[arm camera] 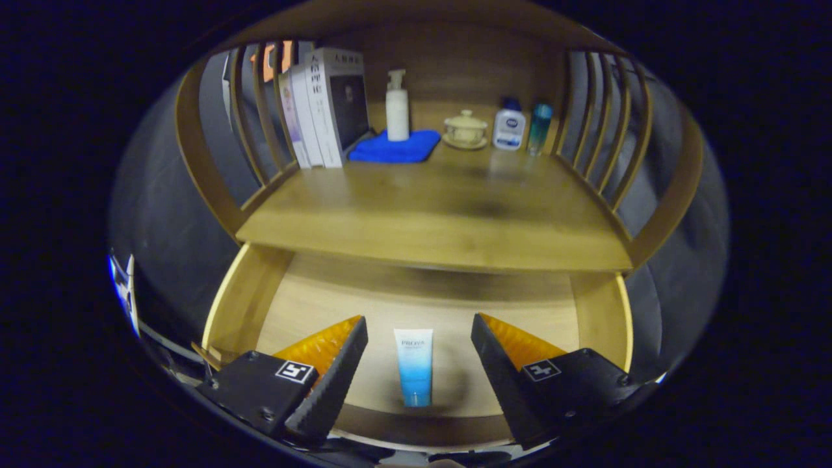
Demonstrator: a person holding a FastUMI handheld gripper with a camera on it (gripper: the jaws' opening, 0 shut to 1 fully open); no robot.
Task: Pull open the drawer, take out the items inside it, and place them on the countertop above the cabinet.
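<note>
Gripper view of an open wooden drawer (416,305) beneath the bench (429,208) of a wooden cabinet. The hand-held gripper (419,325) hangs over the drawer with its two fingers spread wide apart, holding nothing. A white-and-blue tube (414,366) stands or lies on the drawer floor between the two fingers, roughly midway, apart from both; its pale end points toward the bench and its blue end toward the drawer's front wall, which it nearly reaches. Whether the tube is upright or flat cannot be told from this angle. On the bench, well beyond the fingers, a row of books (322,107) stands at the left against the slatted side rail (250,117); beside them a white pump bottle (397,107) rests on a blue cloth (393,148); further right sit a small lidded ceramic cup on a saucer (465,130), a white bottle with a blue cap (509,125), and a slim teal bottle (539,127) just beside it, near the right slatted rail (608,123)
</note>
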